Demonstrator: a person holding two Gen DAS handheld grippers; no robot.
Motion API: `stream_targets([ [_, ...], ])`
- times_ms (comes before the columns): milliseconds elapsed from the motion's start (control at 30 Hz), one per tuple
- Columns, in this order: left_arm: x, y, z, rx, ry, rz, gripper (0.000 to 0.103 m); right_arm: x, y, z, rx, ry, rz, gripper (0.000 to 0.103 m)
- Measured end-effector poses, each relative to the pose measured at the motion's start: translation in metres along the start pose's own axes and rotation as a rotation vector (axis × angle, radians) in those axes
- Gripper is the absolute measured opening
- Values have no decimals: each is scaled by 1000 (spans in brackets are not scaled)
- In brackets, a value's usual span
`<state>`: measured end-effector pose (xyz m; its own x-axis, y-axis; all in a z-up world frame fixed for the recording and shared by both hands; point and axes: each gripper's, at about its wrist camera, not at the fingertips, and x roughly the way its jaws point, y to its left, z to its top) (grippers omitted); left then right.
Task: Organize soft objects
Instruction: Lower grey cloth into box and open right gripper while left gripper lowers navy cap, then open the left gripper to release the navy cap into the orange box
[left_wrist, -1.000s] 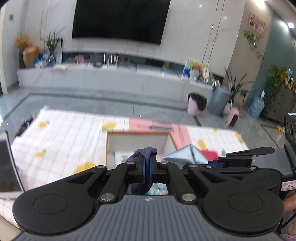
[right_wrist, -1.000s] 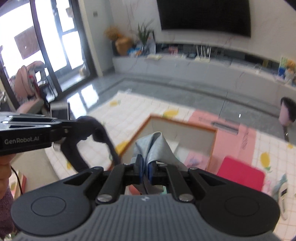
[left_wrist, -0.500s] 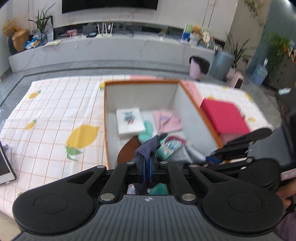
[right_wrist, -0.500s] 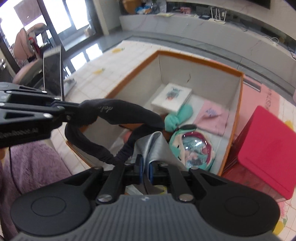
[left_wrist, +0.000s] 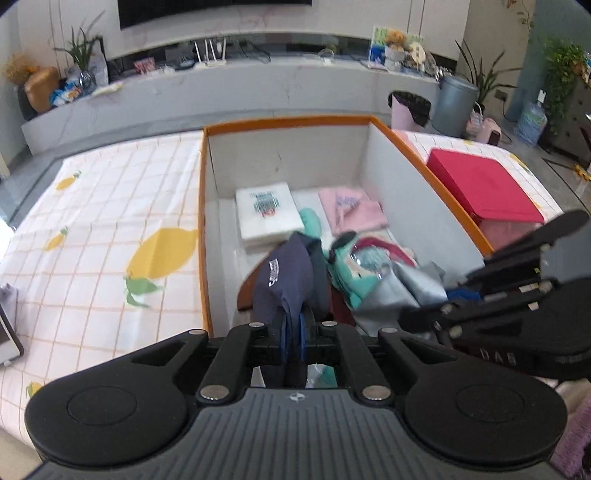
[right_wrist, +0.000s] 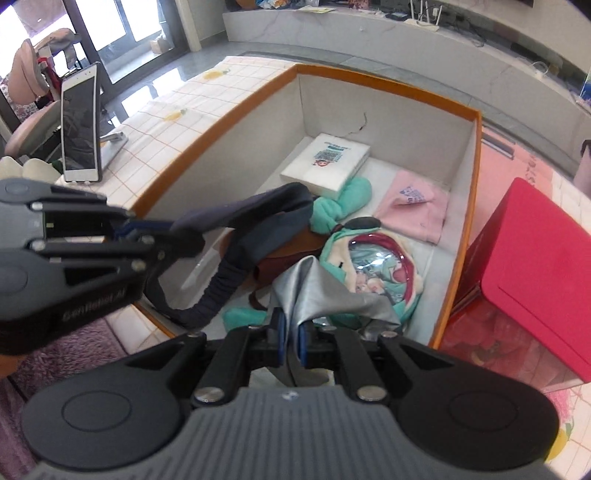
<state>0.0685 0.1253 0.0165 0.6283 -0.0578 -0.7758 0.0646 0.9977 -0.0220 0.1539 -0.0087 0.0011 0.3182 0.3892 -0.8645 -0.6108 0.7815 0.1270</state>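
L gripper (left_wrist: 291, 334) pinching navy fabric cap (left_wrist: 284, 280), jaws just easing; R gripper (right_wrist: 291, 334) clamped on silver-grey cloth (right_wrist: 317, 291), both over near edge of orange-rimmed box (right_wrist: 384, 83). Risk: I drop cap early, strap snags rim.

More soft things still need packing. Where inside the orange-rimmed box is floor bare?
Bare strip along the left wall, beside the white packet; a sliver past the pink cloth by the right wall. The near middle, around the teal plush bag, is crowded.

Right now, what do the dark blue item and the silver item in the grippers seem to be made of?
Dark blue item: matte knit fabric, apparently; it drapes limply and has a gathered band. Silver item: thin coated or metallic-looking cloth, probably; it shines and creases sharply.
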Motion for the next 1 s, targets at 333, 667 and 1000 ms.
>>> stream_targets([
  [333, -1, 28, 5, -166, -120, -132, 90, 0, 2, -2, 1, -15, 5, 7],
  [667, -3, 37, 2, -202, -155, -159, 90, -3, 1, -2, 16, -17, 1, 37],
  [1000, -2, 34, -1, -178, -154, -154, 90, -11, 7, 0, -14, -56, 8, 90],
])
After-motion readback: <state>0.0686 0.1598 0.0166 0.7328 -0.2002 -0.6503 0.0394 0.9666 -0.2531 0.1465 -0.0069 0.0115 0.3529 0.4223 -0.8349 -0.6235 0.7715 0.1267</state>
